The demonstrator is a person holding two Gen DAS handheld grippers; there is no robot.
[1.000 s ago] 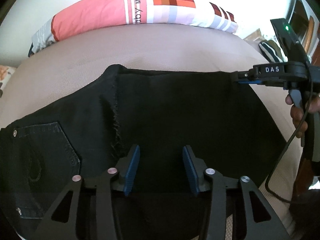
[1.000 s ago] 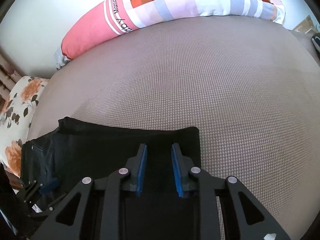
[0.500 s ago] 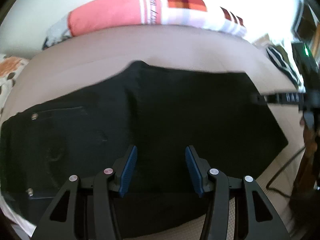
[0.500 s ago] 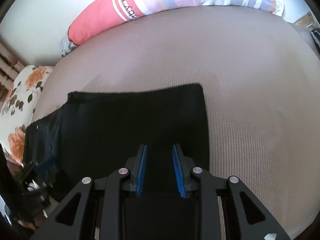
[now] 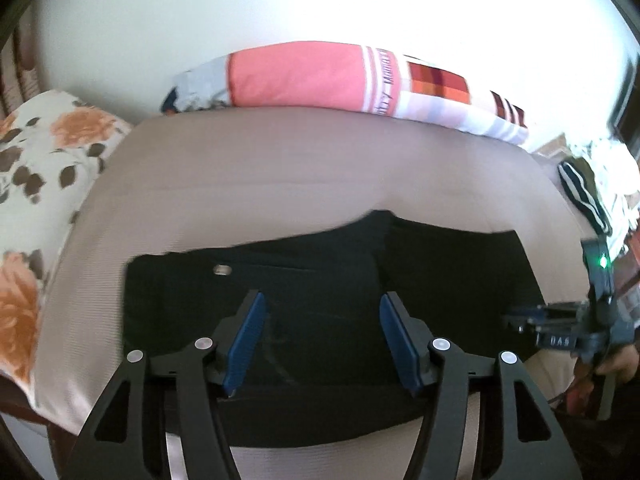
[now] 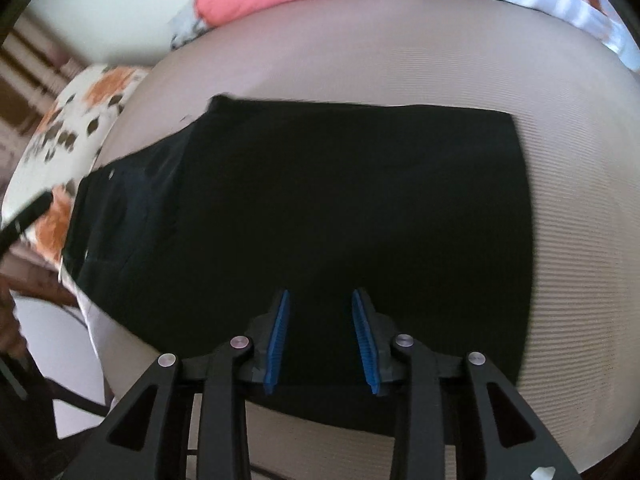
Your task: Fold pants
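Note:
The black pants (image 5: 320, 280) lie folded into a flat rectangle on the beige bed (image 5: 280, 176). The waist end with a rivet (image 5: 222, 269) is at the left. My left gripper (image 5: 322, 340) is open and empty, held above the near edge of the pants. My right gripper (image 6: 321, 336) is open and empty above the pants (image 6: 320, 208) near their front edge. The right gripper also shows in the left wrist view (image 5: 520, 318) at the right side of the pants.
A long pink and checked bolster (image 5: 340, 80) lies along the far edge of the bed against a white wall. A floral pillow (image 5: 36, 184) lies at the left. A striped garment (image 5: 584, 196) lies at the far right.
Both grippers have pulled back and up from the pants, so more of the bed and pillows shows. The right gripper's jaws have opened wider and it has let go of the far right corner.

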